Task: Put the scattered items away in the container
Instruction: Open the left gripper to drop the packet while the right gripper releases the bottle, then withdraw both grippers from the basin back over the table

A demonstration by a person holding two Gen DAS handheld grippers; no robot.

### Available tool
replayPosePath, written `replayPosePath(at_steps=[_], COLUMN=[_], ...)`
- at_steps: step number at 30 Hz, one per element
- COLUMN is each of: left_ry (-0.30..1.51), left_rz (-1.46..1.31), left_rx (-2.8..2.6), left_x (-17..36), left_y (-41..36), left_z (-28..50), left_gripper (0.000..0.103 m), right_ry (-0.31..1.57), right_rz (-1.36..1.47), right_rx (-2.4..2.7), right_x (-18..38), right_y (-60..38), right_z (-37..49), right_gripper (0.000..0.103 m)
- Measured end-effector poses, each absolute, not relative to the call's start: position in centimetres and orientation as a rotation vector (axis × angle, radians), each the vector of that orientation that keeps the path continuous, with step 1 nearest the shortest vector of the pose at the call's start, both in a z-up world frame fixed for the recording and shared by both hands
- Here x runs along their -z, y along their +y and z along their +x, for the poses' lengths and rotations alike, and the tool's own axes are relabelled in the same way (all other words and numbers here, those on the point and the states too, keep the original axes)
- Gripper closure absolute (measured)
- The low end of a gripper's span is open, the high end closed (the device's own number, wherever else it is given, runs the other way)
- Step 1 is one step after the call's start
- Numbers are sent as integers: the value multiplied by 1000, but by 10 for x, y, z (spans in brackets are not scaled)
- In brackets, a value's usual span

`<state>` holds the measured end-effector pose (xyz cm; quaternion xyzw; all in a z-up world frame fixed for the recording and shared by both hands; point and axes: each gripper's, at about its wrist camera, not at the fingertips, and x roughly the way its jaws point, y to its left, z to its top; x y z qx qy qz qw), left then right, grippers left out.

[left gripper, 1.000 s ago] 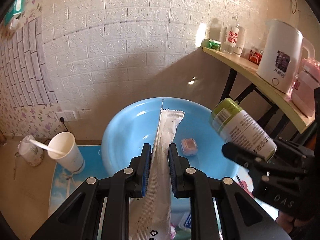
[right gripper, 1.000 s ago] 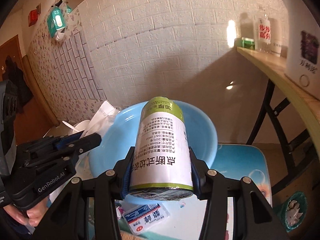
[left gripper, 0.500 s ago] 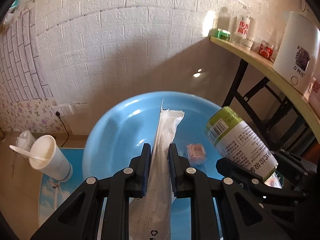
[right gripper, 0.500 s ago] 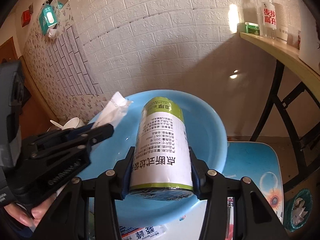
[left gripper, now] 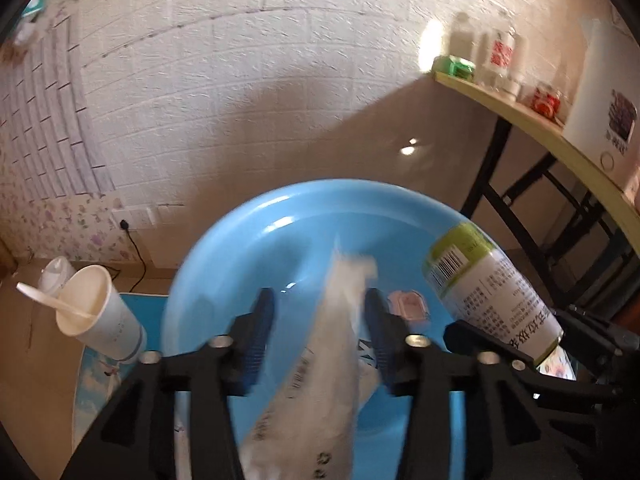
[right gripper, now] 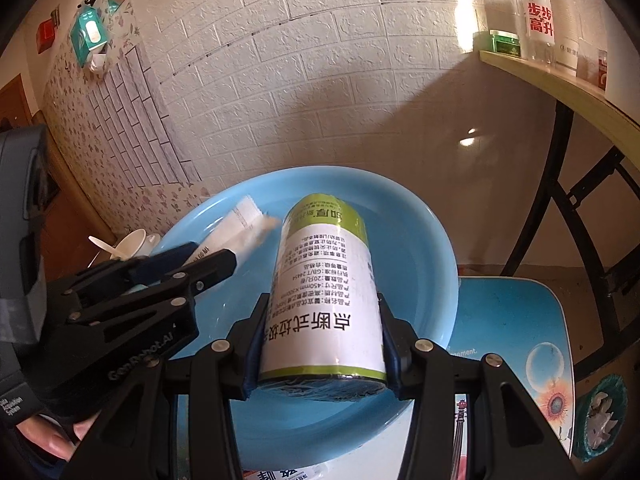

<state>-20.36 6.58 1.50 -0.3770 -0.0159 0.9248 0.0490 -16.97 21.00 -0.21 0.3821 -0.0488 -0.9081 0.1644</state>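
The left gripper [left gripper: 316, 328] has just let its jaws spread, and the white packet [left gripper: 324, 364], blurred at the lower centre of its view, now sits loose between them over the blue basin [left gripper: 256, 248], so it looks released. The right gripper [right gripper: 322, 344] is clamped on the green-topped roll [right gripper: 324, 292] mid-frame above the basin, likely next to go in.
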Motion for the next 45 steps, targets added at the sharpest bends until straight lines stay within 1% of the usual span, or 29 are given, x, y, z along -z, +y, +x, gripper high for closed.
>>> replayPosePath(at_steps=[2,6,8,10,12,14,17,20,23,29,39,40,43,45], left_ry=[-84,-86,-72,-59,-47,-52,-62,-62,-61,-86,-62,-55,-27,-12], left_rz=[-1130,-1084,-1070,-1053,-1044,-1043,-1043,-1037,-1031,-1065,-1058,-1055,-1039,-1031], left_rx=[-2816,-2841,-2849,-2859,-2869,-2879,-2891,-2911,-2921,-2920,-2929,-2932,-2932,-2932], left_x=[-19,-27,-31,-33,-35,-35,-34,-35,-36,-34,-40,-41,-43,-44], left_y=[61,56,57,57,56,53,47,42,38,31,32,33,35,37], left_z=[-202,-195,-192,-189,-185,-182,-177,-169,-163,-155,-136,-133,-123,-115], left_gripper=[44,37,31,31,27,18,9,3,0,0,0,0,0,0], right_ry=[-137,-137,-134,-129,-124,-117,-98,-76,-69,-36,-80,-87,-98,-77], right_rz=[1094,1103,1107,1110,1109,1112,1115,1122,1099,1076,1082,1082,1084,1092], right_rx=[2588,2585,2585,2585,2585,2584,2587,2578,2582,2601,2611,2612,2618,2592], right_x=[2,3,4,4,3,3,3,2,0,-6,-13,-14,-15,-16], right_y=[210,209,209,208,207,205,201,195,192,190,199,200,203,205], right_z=[-169,-170,-170,-170,-170,-170,-170,-168,-163,-161,-144,-141,-132,-126], right_gripper=[54,54,54,54,54,54,54,54,54,54,53,52,45,43])
